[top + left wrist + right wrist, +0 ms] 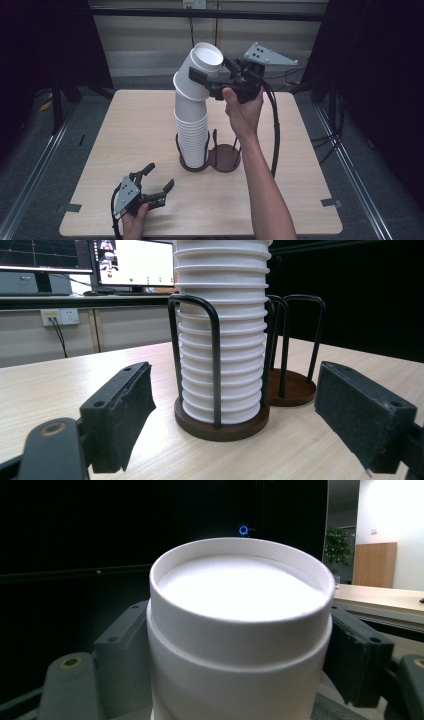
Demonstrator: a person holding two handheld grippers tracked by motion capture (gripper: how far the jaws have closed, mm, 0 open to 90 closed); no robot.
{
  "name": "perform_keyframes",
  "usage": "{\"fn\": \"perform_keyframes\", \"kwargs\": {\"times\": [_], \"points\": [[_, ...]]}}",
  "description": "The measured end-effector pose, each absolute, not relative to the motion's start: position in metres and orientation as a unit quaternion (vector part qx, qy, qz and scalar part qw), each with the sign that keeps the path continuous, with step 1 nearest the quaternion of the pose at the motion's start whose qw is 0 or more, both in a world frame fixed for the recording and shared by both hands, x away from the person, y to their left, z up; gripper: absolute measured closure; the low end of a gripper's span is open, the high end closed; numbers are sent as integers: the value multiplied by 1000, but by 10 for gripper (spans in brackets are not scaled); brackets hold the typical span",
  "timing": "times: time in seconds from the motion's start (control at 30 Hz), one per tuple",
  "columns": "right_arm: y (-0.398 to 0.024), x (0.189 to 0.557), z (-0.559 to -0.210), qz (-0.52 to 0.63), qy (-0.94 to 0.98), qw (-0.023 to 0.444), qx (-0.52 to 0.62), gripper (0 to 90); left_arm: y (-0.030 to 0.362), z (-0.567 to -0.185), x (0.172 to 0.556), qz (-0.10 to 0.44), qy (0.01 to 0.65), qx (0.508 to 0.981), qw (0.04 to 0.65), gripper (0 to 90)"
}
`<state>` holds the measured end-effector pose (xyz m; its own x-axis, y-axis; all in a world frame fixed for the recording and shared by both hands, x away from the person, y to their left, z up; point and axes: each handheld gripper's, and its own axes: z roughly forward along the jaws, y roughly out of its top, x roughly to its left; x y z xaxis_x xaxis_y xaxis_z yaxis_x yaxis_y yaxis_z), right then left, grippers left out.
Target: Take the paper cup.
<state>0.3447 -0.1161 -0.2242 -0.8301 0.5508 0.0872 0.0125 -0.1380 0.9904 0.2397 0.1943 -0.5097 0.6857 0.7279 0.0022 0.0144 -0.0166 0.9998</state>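
While resting low near the table's front left edge [95, 220], left gripper [159, 180]: jaws apart, nothing between them. Toward centre, white cup stack [191, 135] upright in the near ring of the wire holder [225, 159]. Above it, top cup [200, 70] tilted, clamped at the sides by the right gripper [207, 82]. Probably light, thin-walled, easily crushed; best held gently mid-wall. Open tabletop all round, far edge close behind.

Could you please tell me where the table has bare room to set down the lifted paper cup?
The table is bare right of the cup holder and behind it. The left ring is crowded by the cup stack.
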Motion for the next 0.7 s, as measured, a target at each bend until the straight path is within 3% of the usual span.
{"fn": "perform_keyframes", "kwargs": {"times": [0.7], "points": [[-158,322,-223,718,622,204,236,220,193,-509,240,278,284,657,640,156]]}}
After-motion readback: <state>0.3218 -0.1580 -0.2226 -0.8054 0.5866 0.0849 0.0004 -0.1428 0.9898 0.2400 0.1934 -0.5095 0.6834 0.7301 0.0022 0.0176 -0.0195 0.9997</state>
